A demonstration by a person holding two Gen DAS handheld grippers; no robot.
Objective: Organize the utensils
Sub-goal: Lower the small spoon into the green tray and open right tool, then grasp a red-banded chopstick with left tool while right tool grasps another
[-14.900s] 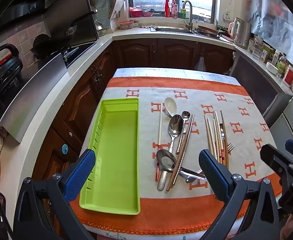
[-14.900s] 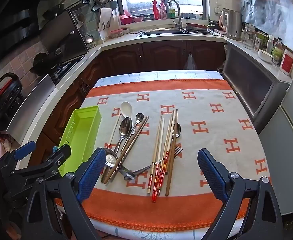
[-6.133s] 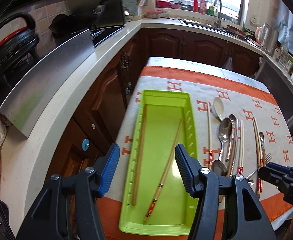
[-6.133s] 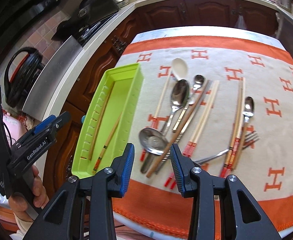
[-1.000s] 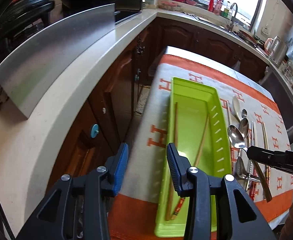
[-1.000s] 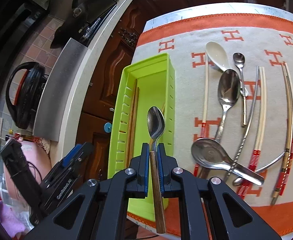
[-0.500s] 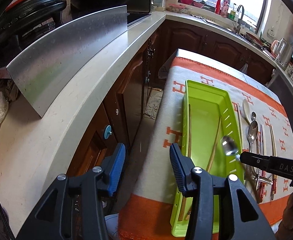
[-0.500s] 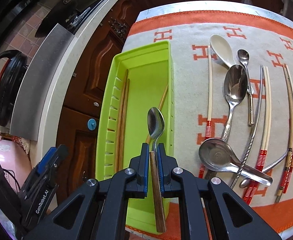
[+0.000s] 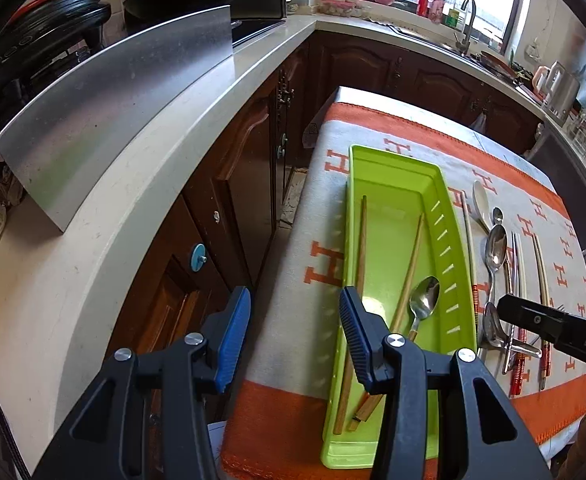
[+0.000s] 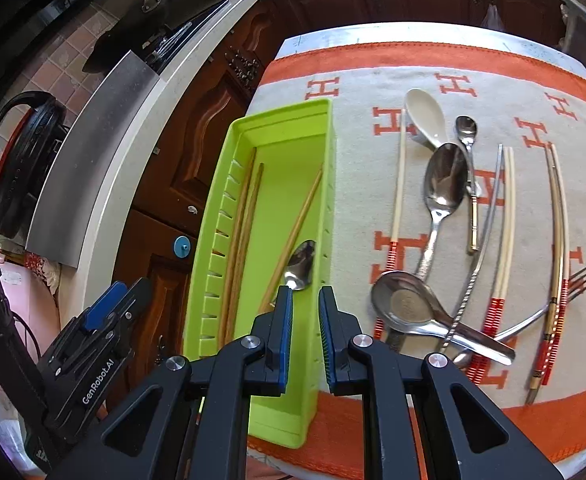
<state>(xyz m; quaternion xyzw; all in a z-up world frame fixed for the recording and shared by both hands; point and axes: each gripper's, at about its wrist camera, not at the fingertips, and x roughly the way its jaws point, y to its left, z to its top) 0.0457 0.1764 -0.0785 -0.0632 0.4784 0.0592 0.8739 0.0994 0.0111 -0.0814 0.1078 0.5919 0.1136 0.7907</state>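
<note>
A green tray (image 9: 397, 168) lies lengthwise on the left of the orange-and-grey cloth. Inside it are wooden chopsticks (image 10: 241, 220) and a steel spoon (image 10: 301, 264), also visible in the left wrist view as spoon (image 9: 425, 300). My right gripper (image 10: 305, 300) hangs just above the tray's near end; its jaws are opening, and no pad presses on the spoon, whose handle runs under the left finger. My left gripper (image 9: 295, 308) stands open and empty over the cloth's left edge, beside the tray.
Right of the tray lie a white ceramic spoon (image 10: 425, 116), a large steel spoon (image 10: 445, 180), a ladle spoon (image 10: 405, 304), a fork (image 10: 573, 280) and red-ended chopsticks (image 10: 505, 240). A counter (image 9: 153, 168) with a steel panel (image 9: 113, 100) runs along the left.
The spoon has left the right gripper's pads and now lies in the tray. The right jaws have parted. The left gripper has stayed about where it was.
</note>
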